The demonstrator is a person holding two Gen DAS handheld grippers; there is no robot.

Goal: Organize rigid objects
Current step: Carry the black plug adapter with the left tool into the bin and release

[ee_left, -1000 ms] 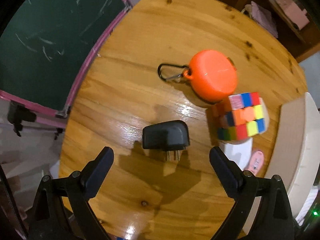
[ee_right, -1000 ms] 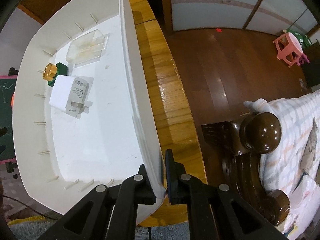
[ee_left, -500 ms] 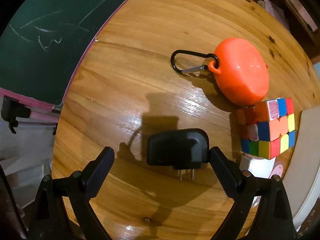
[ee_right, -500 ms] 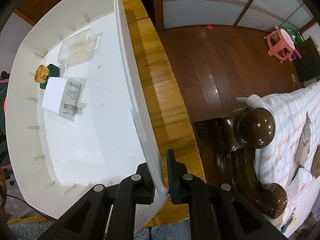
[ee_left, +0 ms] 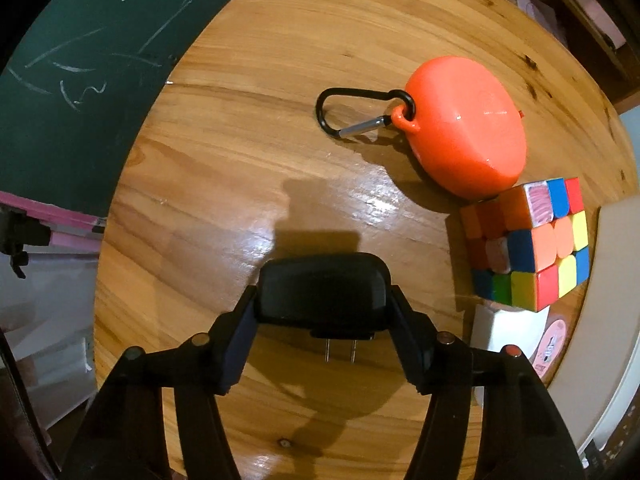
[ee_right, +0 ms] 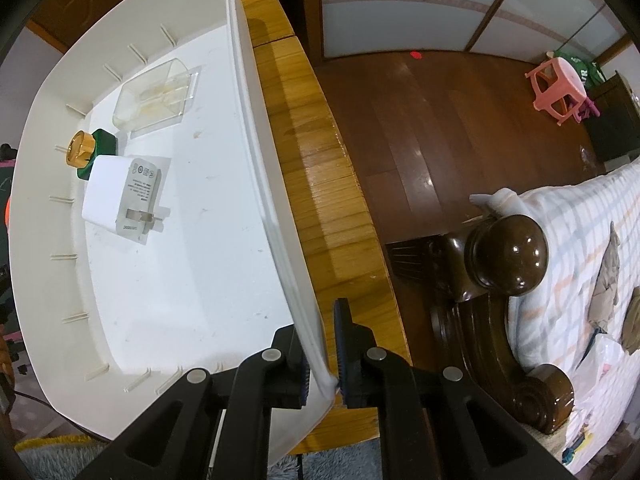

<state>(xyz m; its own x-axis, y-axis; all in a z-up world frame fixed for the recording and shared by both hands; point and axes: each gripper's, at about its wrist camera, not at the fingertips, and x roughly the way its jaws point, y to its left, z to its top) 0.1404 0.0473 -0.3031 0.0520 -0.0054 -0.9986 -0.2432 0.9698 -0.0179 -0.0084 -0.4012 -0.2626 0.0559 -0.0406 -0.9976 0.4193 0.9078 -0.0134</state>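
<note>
Left gripper (ee_left: 323,312): enters from the bottom edge of the left wrist frame, both arms converging toward lower centre. Fingers (ee_left: 236,344) pressed against the two sides of the black charger (ee_left: 322,286), clamped on it; prongs point toward the camera.

Right gripper (ee_right: 321,350): enters from the bottom of the right wrist frame, lower centre. Fingers (ee_right: 352,354) pinched on the wall of the white bin (ee_right: 256,184), one inside, one outside.

Charger (ee_left: 322,288) on table (ee_left: 248,128), pouch (ee_left: 466,140) behind cube (ee_left: 528,244), adapter (ee_right: 124,192) in bin (ee_right: 276,216)
</note>
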